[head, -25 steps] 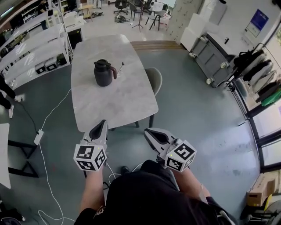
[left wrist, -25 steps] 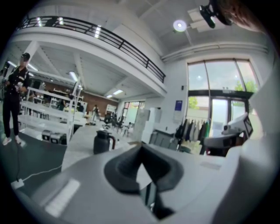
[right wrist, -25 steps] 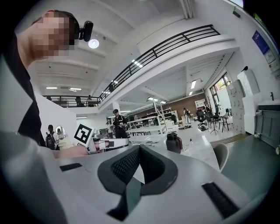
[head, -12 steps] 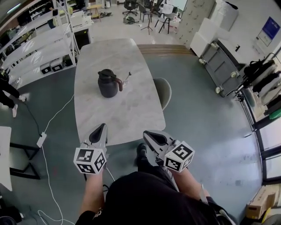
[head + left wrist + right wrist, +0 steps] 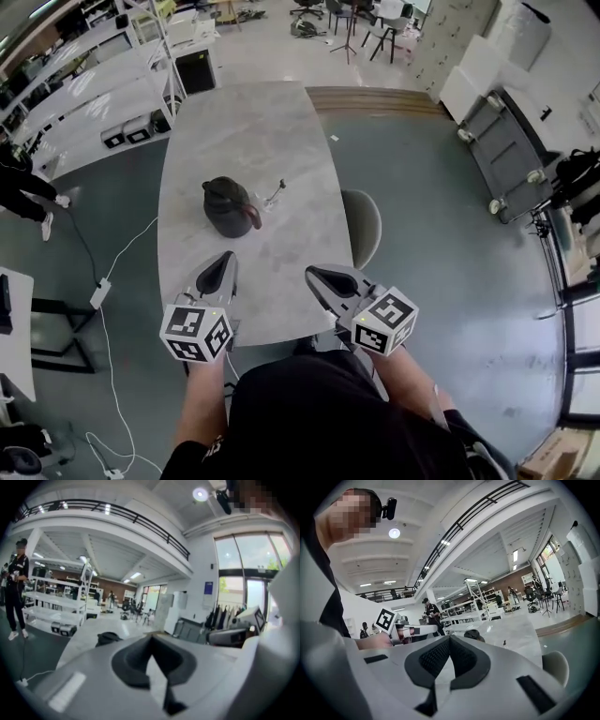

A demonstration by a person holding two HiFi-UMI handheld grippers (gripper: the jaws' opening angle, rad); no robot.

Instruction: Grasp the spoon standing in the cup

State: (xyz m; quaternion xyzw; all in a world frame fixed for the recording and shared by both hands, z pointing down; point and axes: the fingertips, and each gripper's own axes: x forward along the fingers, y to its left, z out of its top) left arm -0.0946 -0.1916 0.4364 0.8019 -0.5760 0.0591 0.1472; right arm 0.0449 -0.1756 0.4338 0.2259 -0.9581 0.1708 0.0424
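Two claws, one table (image 5: pixel 253 122), one jug (image 5: pixel 229 207), one cup (image 5: pixel 270 202), one spoon (image 5: pixel 278 191), one chair (image 5: pixel 364 217). Left claw (image 5: pixel 225 260) has its jaws closed tip to tip with nothing between them. Right claw (image 5: pixel 314 275) is the same, jaws together and empty. Both sit side by side over the near edge of the table, pointing across it. The spoon stands tilted in the cup, which is small and clear and hard to make out. The cup is on the table ahead of both claws and well apart from them, roughly between their two lines and a bit nearer the right claw's line. The dark jug with a handle stands just left of the cup, straight ahead of the left claw and closer to it than the spoon is. The chair is tucked at the table's side, ahead and to the right of the right claw. In the right gripper view the spoon is only a tiny speck past the jaw tips, right of the jug. The left gripper view shows the jug but no spoon.
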